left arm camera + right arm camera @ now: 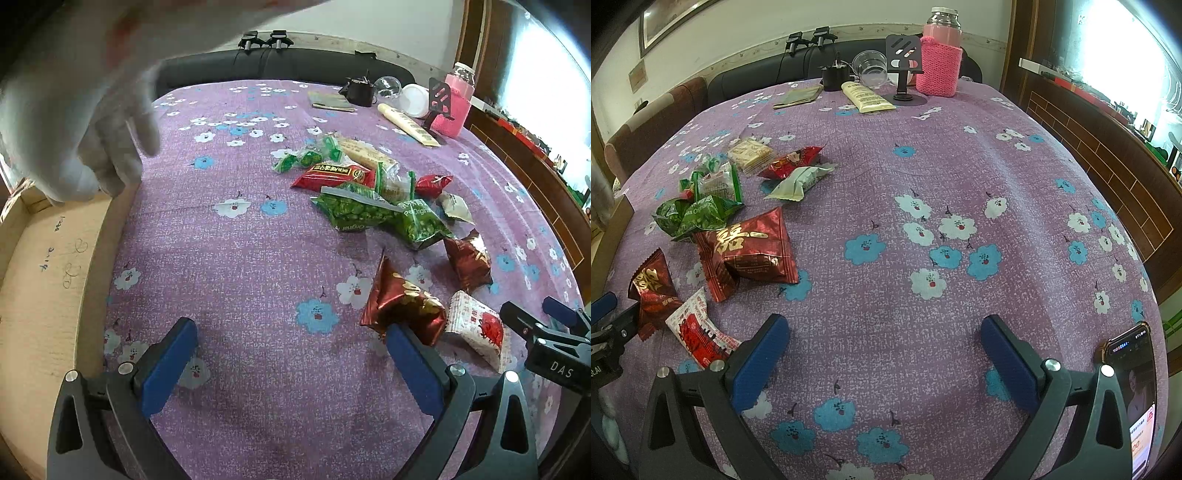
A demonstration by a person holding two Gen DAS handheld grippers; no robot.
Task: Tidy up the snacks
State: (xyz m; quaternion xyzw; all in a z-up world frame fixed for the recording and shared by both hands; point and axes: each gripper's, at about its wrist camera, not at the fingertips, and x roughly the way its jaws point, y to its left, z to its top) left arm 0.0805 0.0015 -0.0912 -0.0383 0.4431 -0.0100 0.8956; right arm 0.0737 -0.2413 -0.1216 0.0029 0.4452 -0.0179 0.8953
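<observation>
Several snack packets lie in a loose pile on the purple flowered tablecloth. There are green pea bags, red foil packets, a red and white packet and a cracker pack. My left gripper is open and empty, low over the cloth, its right finger just in front of a red foil packet. My right gripper is open and empty over bare cloth, right of the pile. It also shows at the right edge of the left wrist view.
An open cardboard box stands at the table's left edge, with a white-gloved hand above it. At the far end stand a pink-sleeved bottle, a phone stand, a tube and a clear cup. A phone lies at lower right.
</observation>
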